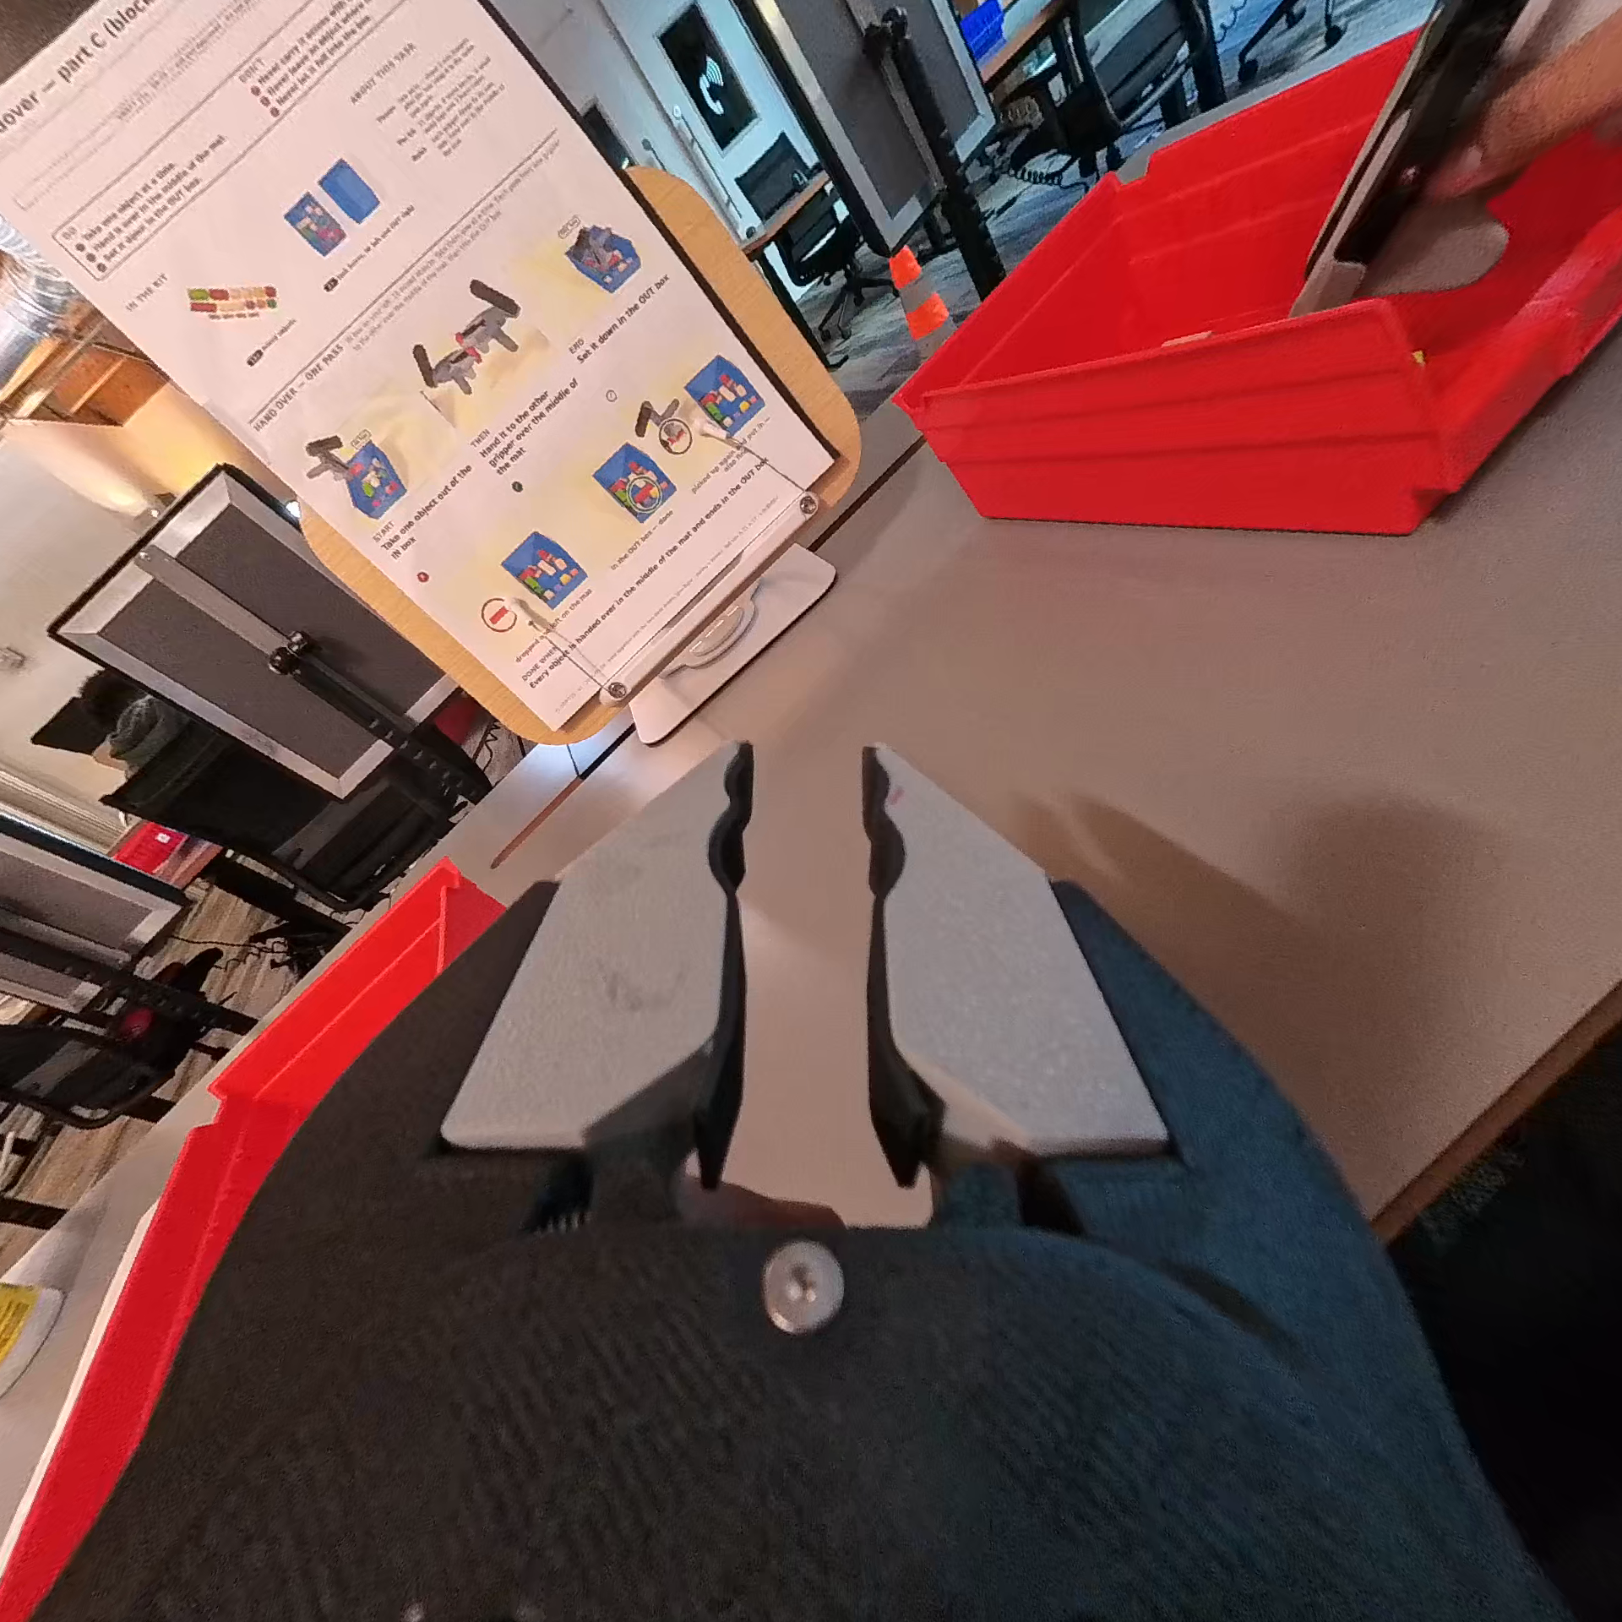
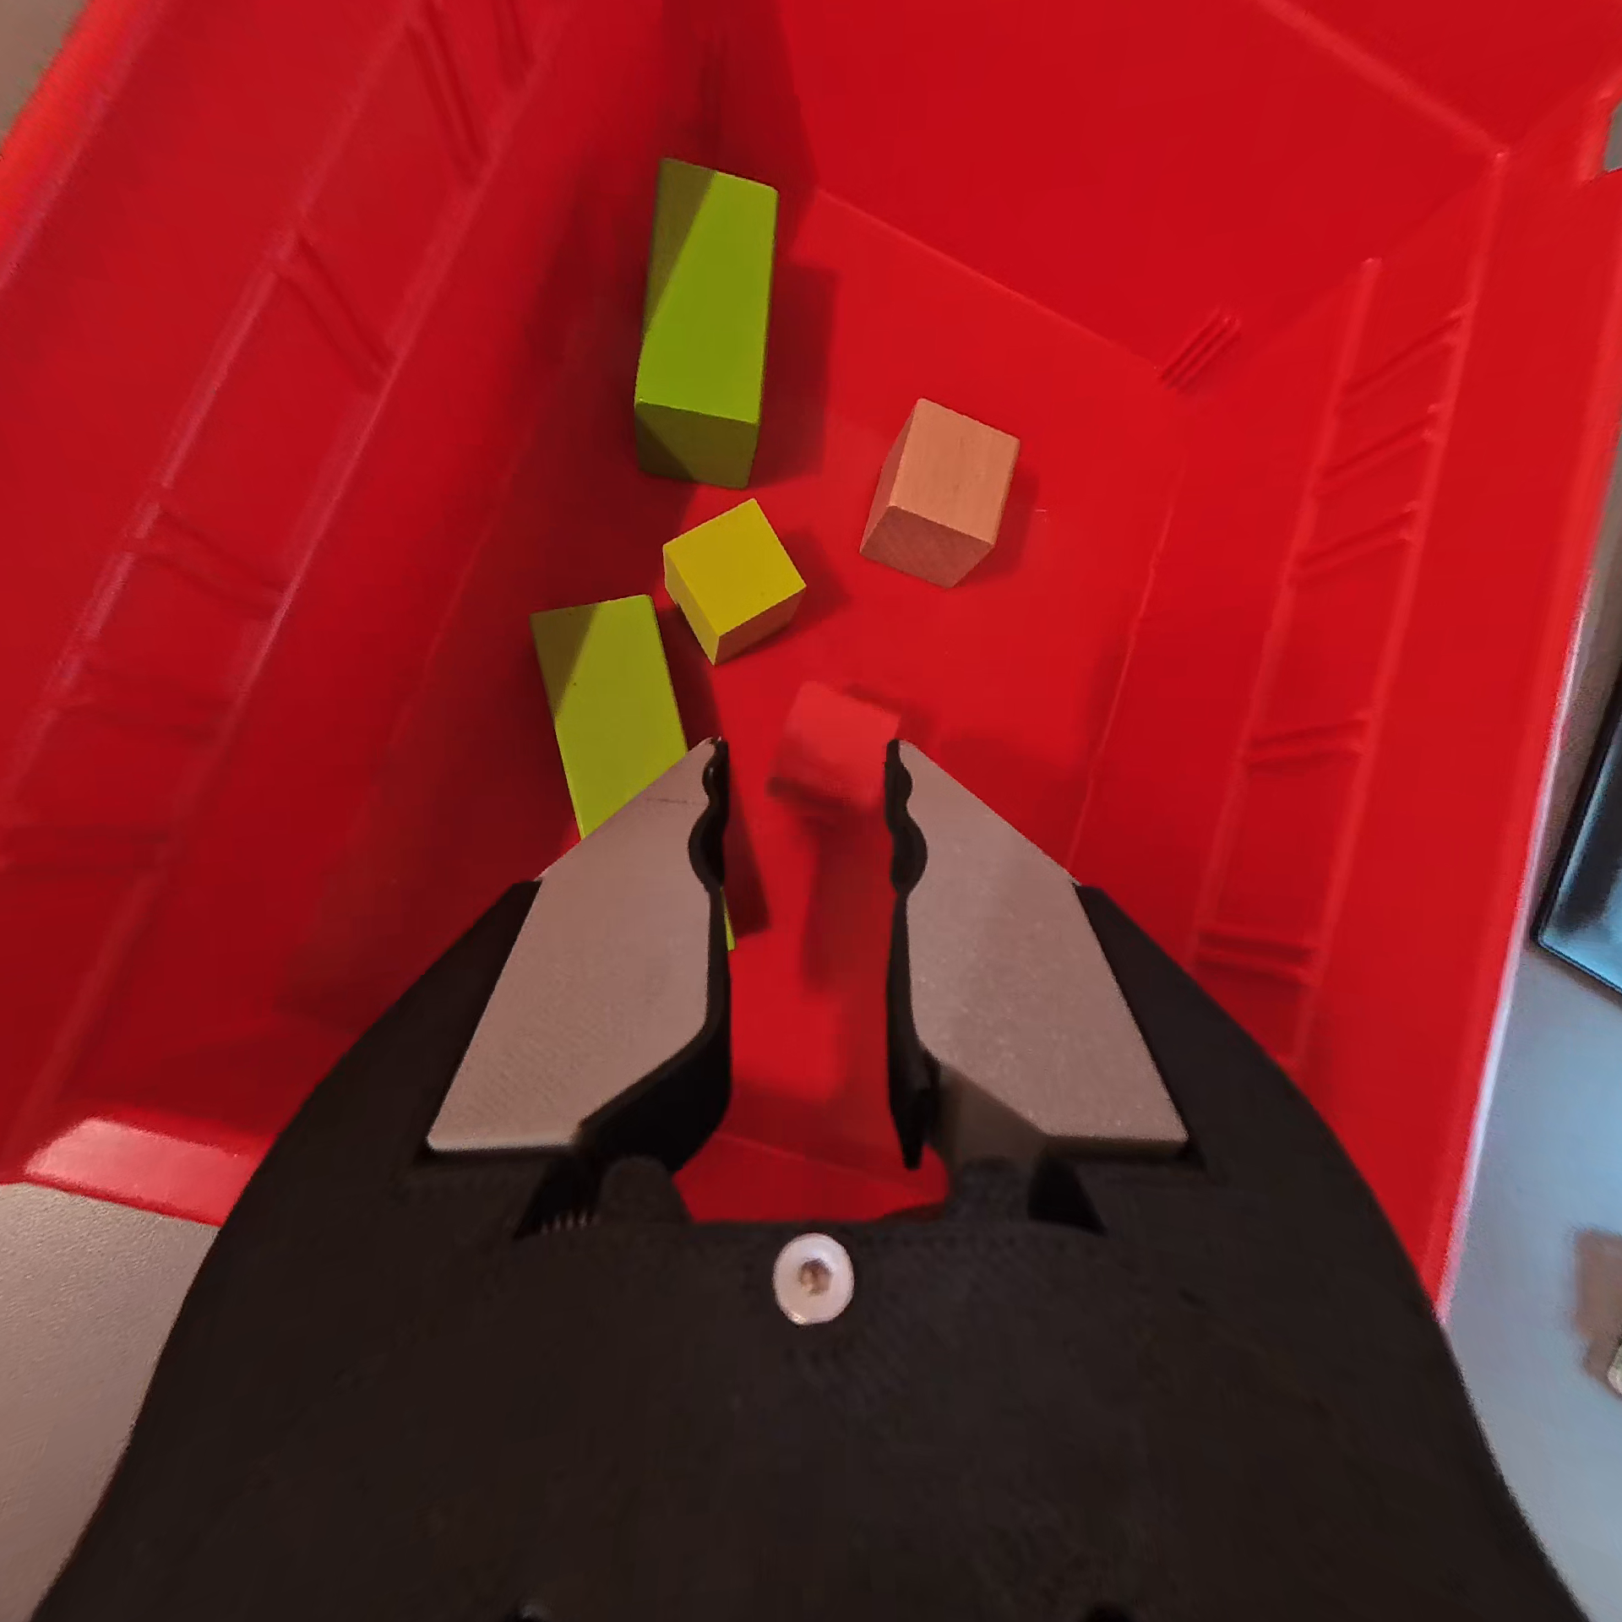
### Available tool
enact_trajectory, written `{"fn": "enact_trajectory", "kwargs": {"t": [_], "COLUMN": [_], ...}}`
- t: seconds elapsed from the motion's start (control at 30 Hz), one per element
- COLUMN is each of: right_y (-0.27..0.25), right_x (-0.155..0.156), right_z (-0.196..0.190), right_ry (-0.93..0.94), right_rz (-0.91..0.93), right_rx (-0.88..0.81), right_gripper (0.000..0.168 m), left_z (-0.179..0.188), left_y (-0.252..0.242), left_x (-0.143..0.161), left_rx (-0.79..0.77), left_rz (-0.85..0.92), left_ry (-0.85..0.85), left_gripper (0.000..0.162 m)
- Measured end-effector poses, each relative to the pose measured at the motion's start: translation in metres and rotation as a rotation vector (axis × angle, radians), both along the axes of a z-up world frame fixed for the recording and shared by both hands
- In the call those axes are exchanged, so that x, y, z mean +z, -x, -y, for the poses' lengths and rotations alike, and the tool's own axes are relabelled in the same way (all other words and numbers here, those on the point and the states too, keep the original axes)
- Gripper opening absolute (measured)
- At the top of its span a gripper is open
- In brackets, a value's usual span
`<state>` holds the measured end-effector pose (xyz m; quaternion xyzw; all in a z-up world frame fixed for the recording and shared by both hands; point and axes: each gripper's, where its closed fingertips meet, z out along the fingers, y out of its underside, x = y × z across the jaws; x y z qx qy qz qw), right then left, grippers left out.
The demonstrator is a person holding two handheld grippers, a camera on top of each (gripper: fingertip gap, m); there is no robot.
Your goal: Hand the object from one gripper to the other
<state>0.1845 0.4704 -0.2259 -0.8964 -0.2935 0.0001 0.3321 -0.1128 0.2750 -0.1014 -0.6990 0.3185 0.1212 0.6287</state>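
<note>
The right hand-held gripper [image 2: 806, 772], jaws narrowly parted and empty, hangs just short of the small red wooden block [image 2: 838, 746] in the red plastic bin [image 2: 263, 527]. That gap looks barely wide enough, so a fingertip may knock the block aside. The left hand-held gripper [image 1: 807, 772], likewise narrow and empty, waits over the grey surface [image 1: 1229, 746].

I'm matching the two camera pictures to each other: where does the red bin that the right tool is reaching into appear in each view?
Left wrist view: the red bin sits at upper right on the grey table, with the right tool dipping into it.
Right wrist view: the bin's walls fill most of the picture, with blocks on its floor beyond the open right tool.
Shared landmark: the right tool itself.
</note>
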Motion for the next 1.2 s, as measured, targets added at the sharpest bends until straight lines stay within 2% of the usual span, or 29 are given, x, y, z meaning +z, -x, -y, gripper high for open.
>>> {"fn": "enact_trajectory", "kwargs": {"t": [0.17, 0.27, 0.33, 0.47, 0.53, 0.6, 0.7, 0.8, 0.97, 1.07, 1.2], "right_y": [0.0, -0.001, -0.002, -0.002, 0.002, 0.008, 0.014, 0.015, 0.019, 0.021, 0.022], "right_x": [0.004, 0.013, 0.022, 0.046, 0.058, 0.071, 0.082, 0.082, 0.083, 0.084, 0.081], "right_z": [0.002, 0.003, 0.005, 0.009, 0.012, 0.014, 0.019, 0.023, 0.026, 0.029, 0.031], "right_ry": [-0.009, -0.031, -0.056, -0.115, -0.147, -0.182, -0.219, -0.228, -0.229, -0.232, -0.225], "right_rz": [-0.008, -0.019, -0.036, -0.112, -0.166, -0.213, -0.222, -0.173, -0.171, -0.163, -0.15], "right_rx": [0.004, 0.008, 0.01, 0.019, 0.032, 0.042, 0.057, 0.062, 0.065, 0.072, 0.082], "right_gripper": [0.033, 0.033, 0.033, 0.032, 0.032, 0.032, 0.032, 0.032, 0.032, 0.032, 0.032], "left_z": [-0.002, -0.004, -0.005, -0.009, -0.016, -0.028, -0.052, -0.067, -0.083, -0.095, -0.09], "left_y": [0.01, 0.039, 0.07, 0.169, 0.206, 0.236, 0.263, 0.272, 0.285, 0.284, 0.309], "left_x": [0.001, 0.01, 0.015, 0.029, 0.017, -0.001, -0.03, -0.075, -0.13, -0.134, -0.131], "left_rx": [0.031, 0.088, 0.128, 0.326, 0.352, 0.36, 0.36, 0.38, 0.494, 0.485, 0.556], "left_rz": [-0.019, 0.023, 0.125, 0.229, 0.328, 0.41, 0.529, 0.589, 0.533, 0.552, 0.452], "left_ry": [0.002, 0.025, 0.076, 0.082, 0.209, 0.361, 0.526, 0.728, 0.853, 0.851, 0.861], "left_gripper": [0.023, 0.023, 0.027, 0.035, 0.051, 0.06, 0.063, 0.069, 0.064, 0.071, 0.074]}}
